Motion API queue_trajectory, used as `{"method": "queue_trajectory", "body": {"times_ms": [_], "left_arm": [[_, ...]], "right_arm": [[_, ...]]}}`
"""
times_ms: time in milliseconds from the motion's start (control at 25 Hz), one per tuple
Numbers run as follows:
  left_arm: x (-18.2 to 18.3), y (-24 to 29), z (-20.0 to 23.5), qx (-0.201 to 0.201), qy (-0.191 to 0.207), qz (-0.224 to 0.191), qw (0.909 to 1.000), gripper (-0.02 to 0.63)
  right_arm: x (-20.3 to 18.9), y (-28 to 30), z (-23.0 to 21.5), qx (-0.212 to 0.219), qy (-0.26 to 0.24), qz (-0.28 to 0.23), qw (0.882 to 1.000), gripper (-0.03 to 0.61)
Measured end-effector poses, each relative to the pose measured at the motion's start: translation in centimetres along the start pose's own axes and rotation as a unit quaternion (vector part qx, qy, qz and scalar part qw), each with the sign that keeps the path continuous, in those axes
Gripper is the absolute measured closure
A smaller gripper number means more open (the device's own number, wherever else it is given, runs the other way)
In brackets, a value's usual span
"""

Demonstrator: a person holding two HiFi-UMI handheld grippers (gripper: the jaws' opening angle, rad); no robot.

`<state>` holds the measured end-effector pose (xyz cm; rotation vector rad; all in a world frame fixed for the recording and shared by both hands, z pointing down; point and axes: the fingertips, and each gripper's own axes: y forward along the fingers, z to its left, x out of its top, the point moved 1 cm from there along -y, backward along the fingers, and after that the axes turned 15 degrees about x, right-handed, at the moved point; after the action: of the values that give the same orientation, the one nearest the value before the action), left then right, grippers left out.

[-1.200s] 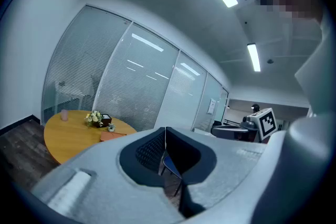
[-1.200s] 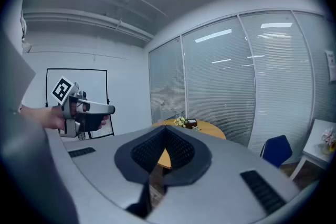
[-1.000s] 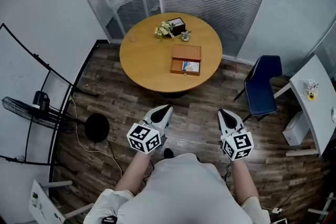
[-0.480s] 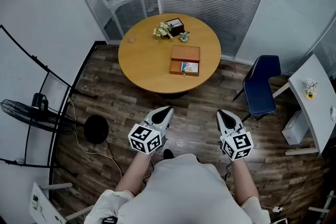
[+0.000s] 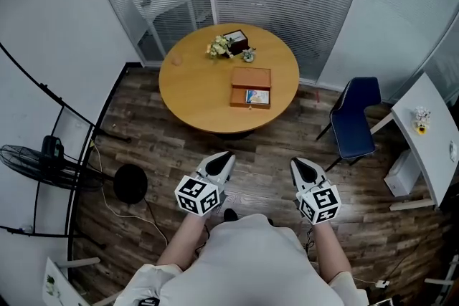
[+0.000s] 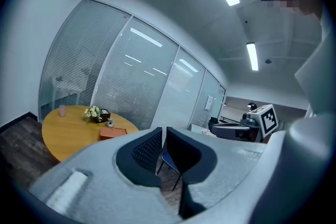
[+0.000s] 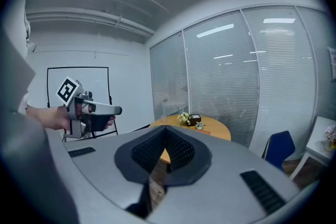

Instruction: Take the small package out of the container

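A brown open container (image 5: 251,87) lies on the round wooden table (image 5: 193,86), and a small bluish package (image 5: 259,97) shows inside its near half. Both grippers hang over the floor, well short of the table. In front of the person's body, my left gripper (image 5: 224,156) is shut with nothing in it, and my right gripper (image 5: 297,164) is shut and empty too. The left gripper view has its jaws (image 6: 164,132) closed, with the table (image 6: 65,128) and container (image 6: 112,134) far off at the left. In the right gripper view the closed jaws (image 7: 165,130) point toward the table (image 7: 215,126).
Flowers (image 5: 219,46) and a dark box (image 5: 235,37) stand at the table's far side. A blue chair (image 5: 357,115) is right of the table, a white desk (image 5: 430,129) farther right. At the left stand a fan (image 5: 43,163) and a round black base (image 5: 130,183). Glass walls with blinds curve behind.
The head view has shifted slightly, so the table sits a little lower and nearer. Both grippers stay shut and keep their places before the body.
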<state>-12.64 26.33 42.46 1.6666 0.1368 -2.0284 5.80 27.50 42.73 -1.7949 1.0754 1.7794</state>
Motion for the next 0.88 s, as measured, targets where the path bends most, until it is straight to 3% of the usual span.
{"method": "queue_trajectory", "body": {"times_ms": [120,280,400,880], "left_arm": [[0.0,0.1,0.3,-0.008,-0.002,0.001,1.0,0.586],[-0.1,-0.3,1.1,-0.019,-0.003,0.003,0.9998,0.496],[0.1,-0.6,1.9,-0.024,-0.003,0.002,0.9997,0.462],[-0.7,-2.3,5.6,-0.038,-0.004,0.012,0.9992,0.446]], "right_arm": [[-0.1,0.6,0.2,-0.004,0.003,-0.002,1.0,0.575],[-0.1,1.2,0.7,-0.014,0.007,-0.004,1.0,0.575],[-0.1,1.7,1.1,-0.021,0.009,-0.002,1.0,0.575],[-1.0,4.6,4.1,-0.041,0.016,0.007,0.999,0.575]]}}
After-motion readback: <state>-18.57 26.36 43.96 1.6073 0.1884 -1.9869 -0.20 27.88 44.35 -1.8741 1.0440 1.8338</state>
